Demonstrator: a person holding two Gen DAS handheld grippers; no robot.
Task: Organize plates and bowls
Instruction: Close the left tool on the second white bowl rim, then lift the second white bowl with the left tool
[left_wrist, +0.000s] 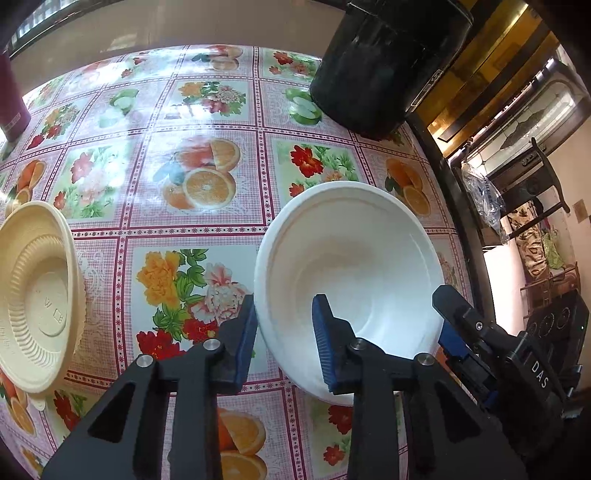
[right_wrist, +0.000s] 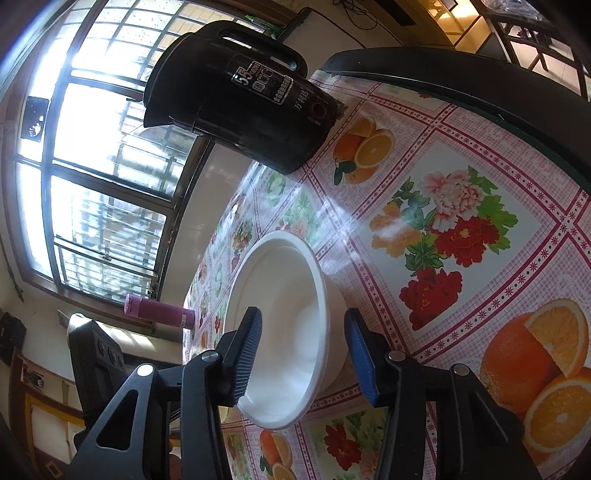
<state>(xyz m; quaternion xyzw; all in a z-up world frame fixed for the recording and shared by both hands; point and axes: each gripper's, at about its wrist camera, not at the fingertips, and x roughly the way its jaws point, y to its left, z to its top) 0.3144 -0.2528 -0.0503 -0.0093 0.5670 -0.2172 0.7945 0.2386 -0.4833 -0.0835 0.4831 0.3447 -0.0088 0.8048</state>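
A white bowl (left_wrist: 354, 266) stands upright on the fruit-and-flower tablecloth (left_wrist: 192, 236). My left gripper (left_wrist: 284, 332) is open, its jaws either side of the bowl's near-left rim, one finger inside and one outside, not closed. My right gripper (right_wrist: 303, 350) is open the same way around the bowl's (right_wrist: 284, 306) other rim; it shows at the right edge of the left wrist view (left_wrist: 465, 325). A cream ribbed bowl (left_wrist: 35, 295) sits on the table at the far left, apart from both grippers.
A black electric kettle (left_wrist: 384, 62) stands at the table's far right, also in the right wrist view (right_wrist: 240, 96). A maroon bottle (right_wrist: 159, 312) stands at the far side. The dark table edge (left_wrist: 443, 177) runs close on the right; chairs beyond.
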